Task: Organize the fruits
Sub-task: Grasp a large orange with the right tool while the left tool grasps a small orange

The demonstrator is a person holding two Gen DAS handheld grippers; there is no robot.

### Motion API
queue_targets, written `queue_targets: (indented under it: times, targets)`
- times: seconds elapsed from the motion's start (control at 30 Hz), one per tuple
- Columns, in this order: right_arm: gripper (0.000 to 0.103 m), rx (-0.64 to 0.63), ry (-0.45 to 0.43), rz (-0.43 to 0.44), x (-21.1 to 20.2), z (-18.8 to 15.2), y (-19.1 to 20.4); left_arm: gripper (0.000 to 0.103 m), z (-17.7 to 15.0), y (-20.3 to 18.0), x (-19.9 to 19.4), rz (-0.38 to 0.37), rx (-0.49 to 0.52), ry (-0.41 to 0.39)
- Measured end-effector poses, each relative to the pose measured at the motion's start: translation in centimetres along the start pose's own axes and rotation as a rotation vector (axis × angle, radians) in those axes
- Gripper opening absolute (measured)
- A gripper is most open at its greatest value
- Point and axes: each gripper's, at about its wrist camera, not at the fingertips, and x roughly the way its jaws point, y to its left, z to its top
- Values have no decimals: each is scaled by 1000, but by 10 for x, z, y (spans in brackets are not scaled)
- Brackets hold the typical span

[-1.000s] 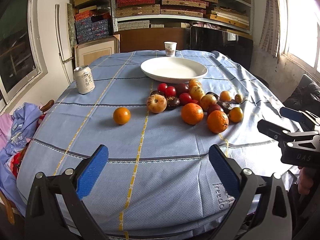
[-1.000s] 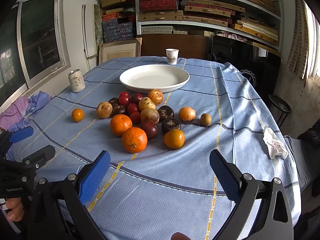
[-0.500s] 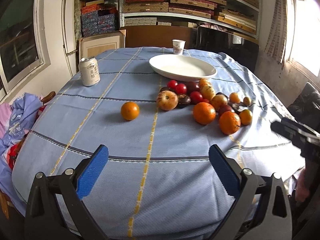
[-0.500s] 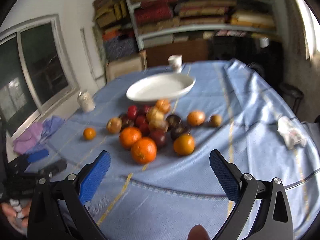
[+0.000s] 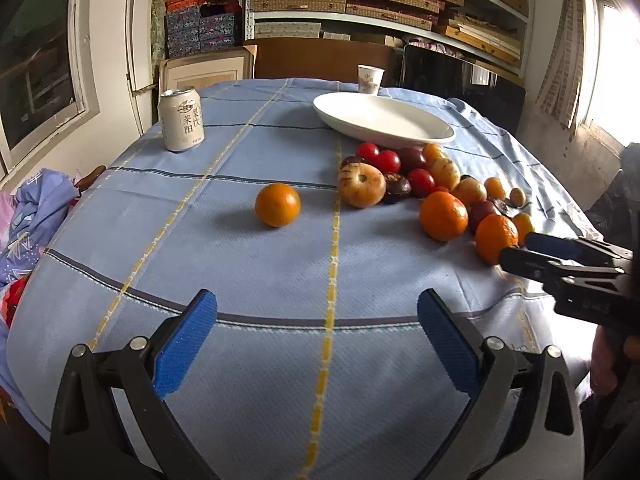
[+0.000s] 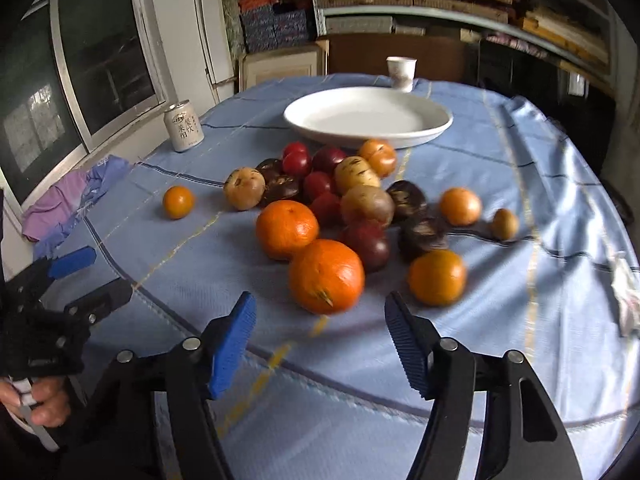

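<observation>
The right gripper (image 6: 320, 328) is seen about half spread, its jaws having just been closing, with nothing between the blue pads; a large round orange (image 6: 326, 276) lies just beyond its tips. It is angled downward over the blue checked tablecloth (image 6: 520, 300). The left gripper (image 5: 316, 332) is spread wide and empty. The fruit pile (image 5: 420, 184) is found beside the white oval plate (image 5: 384, 122).

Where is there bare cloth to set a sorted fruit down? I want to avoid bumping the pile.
Bare cloth lies between the can and the lone orange, and along the near edge by the left tongs. The white plate is empty. It is crowded just below the plate, where the fruit pile sits.
</observation>
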Motion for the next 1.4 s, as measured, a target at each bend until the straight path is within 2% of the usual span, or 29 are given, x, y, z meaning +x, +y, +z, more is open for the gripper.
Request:
queue_targets:
  times: [0.03, 0.17, 0.33, 0.57, 0.63, 0.8, 0.83, 0.9, 1.0, 1.13, 1.2, 1.4]
  targets:
    - [60, 1, 12, 6, 6, 3, 0, 99, 1, 2, 1, 3, -2, -1]
    - [52, 10, 25, -15, 15, 8, 0, 99, 5, 9, 5, 20, -10, 2]
    - [51, 51, 61, -11, 30, 10, -7, 99, 16, 20, 11, 8, -34, 10]
    - [50, 91, 17, -3, 29, 12, -13, 98, 42, 39, 25, 14, -50, 28]
    - [45, 93, 3, 8, 29, 10, -14, 98, 52, 43, 34, 26, -45, 43]
    - [45, 125, -37, 42, 27, 5, -21, 98, 70, 37, 71, 45, 48, 90]
    - [45, 136, -41, 53, 26, 5, -23, 96, 71, 36, 77, 44, 63, 100]
    - [45, 158, -49, 71, 26, 3, -28, 79, 72, 32, 87, 39, 79, 120]
    - [45, 158, -61, 71, 24, 2, -27, 69, 72, 33, 100, 12, 66, 154]
    - [45, 144, -71, 74, 23, 2, -25, 66, 71, 40, 106, -12, 36, 169]
    - [45, 148, -71, 83, 23, 1, -26, 53, 72, 42, 107, -19, 26, 166]
    - [45, 151, -76, 91, 22, 1, -26, 38, 74, 42, 110, -52, 16, 169]
